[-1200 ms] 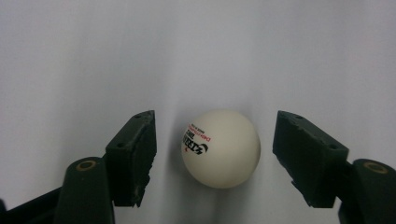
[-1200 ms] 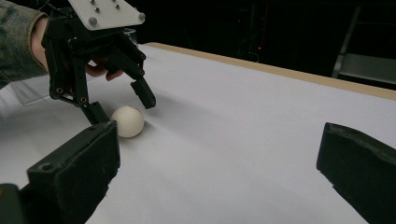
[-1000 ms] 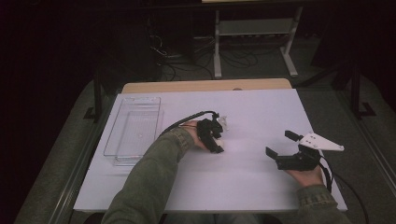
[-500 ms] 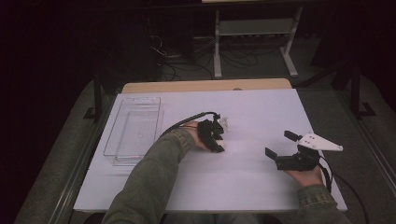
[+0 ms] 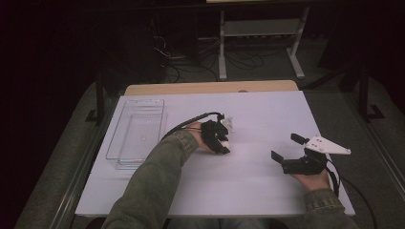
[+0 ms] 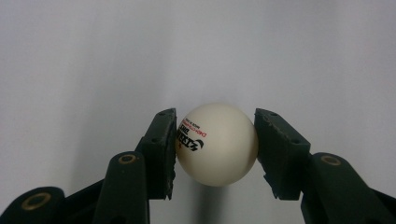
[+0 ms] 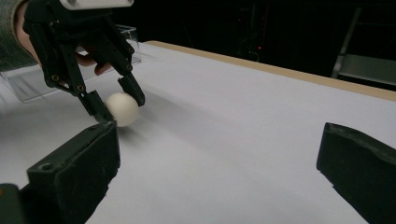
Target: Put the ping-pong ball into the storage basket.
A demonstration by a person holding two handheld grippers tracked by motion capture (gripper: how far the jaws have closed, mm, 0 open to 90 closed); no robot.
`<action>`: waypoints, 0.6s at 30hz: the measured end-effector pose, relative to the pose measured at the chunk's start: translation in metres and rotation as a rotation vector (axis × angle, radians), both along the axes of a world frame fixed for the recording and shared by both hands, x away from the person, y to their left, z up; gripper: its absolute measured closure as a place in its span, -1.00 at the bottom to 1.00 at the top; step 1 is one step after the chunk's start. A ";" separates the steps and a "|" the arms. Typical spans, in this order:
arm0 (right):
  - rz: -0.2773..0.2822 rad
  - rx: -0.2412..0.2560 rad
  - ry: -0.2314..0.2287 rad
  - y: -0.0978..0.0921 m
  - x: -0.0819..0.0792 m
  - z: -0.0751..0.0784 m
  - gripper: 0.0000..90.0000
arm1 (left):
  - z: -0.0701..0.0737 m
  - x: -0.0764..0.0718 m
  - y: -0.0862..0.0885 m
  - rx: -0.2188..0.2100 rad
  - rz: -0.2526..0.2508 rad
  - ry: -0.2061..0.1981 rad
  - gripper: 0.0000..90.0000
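Your left gripper (image 6: 212, 144) now has its fingers (image 6: 161, 149) clamped on the ball (image 6: 217, 142), down on the counter (image 5: 267, 114) right of the clear tray (image 5: 138, 131). It barely moved over the last second, so the grasp looks settled. Your right gripper (image 5: 286, 150) waits with fingers apart.

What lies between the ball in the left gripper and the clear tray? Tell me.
Nothing visible. The ball sits between the left gripper's jaws, and bare white table runs from there to the clear tray on its left. The right gripper is off on the other side.
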State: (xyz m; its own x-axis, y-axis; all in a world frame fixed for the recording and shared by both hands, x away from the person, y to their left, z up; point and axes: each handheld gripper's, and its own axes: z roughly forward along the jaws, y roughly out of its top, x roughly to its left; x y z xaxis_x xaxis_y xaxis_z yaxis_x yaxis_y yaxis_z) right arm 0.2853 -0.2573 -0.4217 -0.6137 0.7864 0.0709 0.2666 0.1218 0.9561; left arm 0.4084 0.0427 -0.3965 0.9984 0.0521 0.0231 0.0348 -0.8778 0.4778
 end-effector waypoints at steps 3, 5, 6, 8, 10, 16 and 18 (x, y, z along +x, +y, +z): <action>0.001 -0.002 0.000 0.000 0.000 0.000 -1.00 | 0.005 -0.002 0.003 -0.008 0.004 -0.007 0.12; 0.000 -0.001 0.001 0.001 0.000 0.000 -1.00 | 0.008 -0.003 0.004 -0.009 0.007 -0.010 0.12; 0.001 -0.002 0.001 0.001 0.000 0.000 -1.00 | 0.010 -0.003 0.005 -0.010 0.007 -0.013 0.12; 0.001 -0.002 0.001 0.001 0.000 0.000 -1.00 | 0.014 -0.004 0.007 -0.013 0.011 -0.018 0.12; 0.001 -0.006 0.002 0.001 0.000 0.000 -1.00 | 0.016 -0.004 0.009 -0.016 0.011 -0.019 0.12; 0.000 -0.006 0.004 0.002 0.000 0.000 -1.00 | 0.027 -0.006 0.013 -0.019 0.014 -0.034 0.12; 0.000 -0.006 0.004 0.002 0.000 0.000 -1.00 | 0.029 -0.006 0.014 -0.018 0.015 -0.035 0.12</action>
